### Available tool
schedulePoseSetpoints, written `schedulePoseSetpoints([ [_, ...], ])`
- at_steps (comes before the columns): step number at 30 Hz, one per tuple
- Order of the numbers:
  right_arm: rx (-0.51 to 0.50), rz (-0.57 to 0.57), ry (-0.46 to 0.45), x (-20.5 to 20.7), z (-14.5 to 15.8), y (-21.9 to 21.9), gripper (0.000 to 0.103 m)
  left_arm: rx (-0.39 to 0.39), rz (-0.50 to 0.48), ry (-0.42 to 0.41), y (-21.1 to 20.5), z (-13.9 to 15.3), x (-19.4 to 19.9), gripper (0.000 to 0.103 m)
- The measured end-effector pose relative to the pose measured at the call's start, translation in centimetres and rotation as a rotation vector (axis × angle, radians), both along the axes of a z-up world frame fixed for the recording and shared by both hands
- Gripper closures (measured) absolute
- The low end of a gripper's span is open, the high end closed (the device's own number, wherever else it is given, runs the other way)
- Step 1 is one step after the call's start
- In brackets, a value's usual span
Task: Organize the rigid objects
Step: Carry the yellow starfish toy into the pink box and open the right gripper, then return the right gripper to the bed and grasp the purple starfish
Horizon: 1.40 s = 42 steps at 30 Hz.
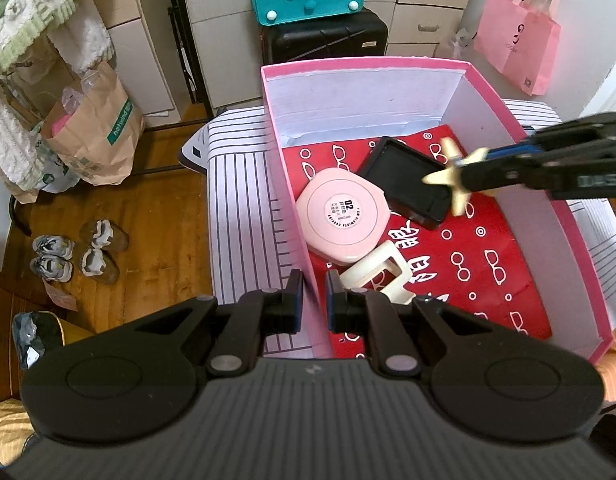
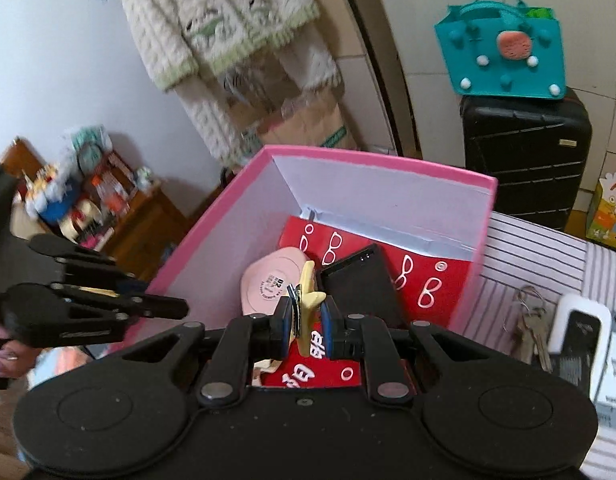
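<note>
A person's right gripper (image 2: pixel 305 322) is carrying a cream hair clip (image 2: pixel 308 304) over a pink box (image 1: pixel 548 184), its jaws closed on the clip and pinching it across the middle, so the clip's ends are sticking out clear of the pads. The left gripper (image 1: pixel 314 300) is clamping the box's near-left wall, jaws shut on the cardboard edge, apparently to keep the light box from sliding on the striped cloth (image 1: pixel 239 200) while items are going in.

Inside, a red bag (image 1: pixel 488 272) is lining the floor. A pink compact (image 1: pixel 340 216) is lying flat on it, a black case (image 1: pixel 408 180) is leaning just beside the compact toward the back, and a larger cream claw clip (image 1: pixel 378 276) is resting near the left gripper's pads. The items are crowding the left half of the box; the right half of the bag is lying bare, and that looks like the easiest place to drop the clip.

The walls are standing tall around the floor, so the right gripper is likely needing to come down from above rather than across the rim. Outside the box, keys (image 2: pixel 532 328) and a white device (image 2: pixel 580 332) are waiting on the cloth at its right side, seemingly next in line.
</note>
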State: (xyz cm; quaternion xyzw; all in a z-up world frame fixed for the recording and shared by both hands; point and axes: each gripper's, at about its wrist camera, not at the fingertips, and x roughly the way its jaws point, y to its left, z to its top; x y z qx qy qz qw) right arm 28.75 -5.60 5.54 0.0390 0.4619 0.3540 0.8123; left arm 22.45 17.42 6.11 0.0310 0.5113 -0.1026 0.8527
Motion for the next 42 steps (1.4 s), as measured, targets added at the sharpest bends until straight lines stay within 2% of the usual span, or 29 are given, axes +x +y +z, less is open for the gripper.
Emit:
schedulePoseSetpoints([
  [13,-0.114,0.044,0.046,3.2,-2.6,3.6,0.084,-0.015,0.002,0.000,0.3,0.0,-0.1,0.092],
  [18,-0.075,0.013,-0.007,2.6,-1.4,2.6,0.074,-0.015,0.005,0.000,0.3,0.1,-0.1,0.092],
  [23,0.011,-0.026,-0.053,0.7,1.5,-0.5,0.072,-0.012,0.010,-0.002,0.3,0.1,-0.2,0.092],
  [31,0.033,-0.124,-0.163,-4.5,4.9,-7.3,0.063,-0.010,0.020,-0.006,0.3,0.1,-0.2,0.092],
  [36,0.007,-0.211,-0.180,-6.8,4.6,-11.5,0.060,-0.013,0.032,-0.010,0.2,0.1,-0.2,0.092],
  [42,-0.001,-0.314,-0.113,-8.5,0.8,-15.7,0.059,-0.004,0.050,-0.011,-0.1,0.1,-0.2,0.092],
])
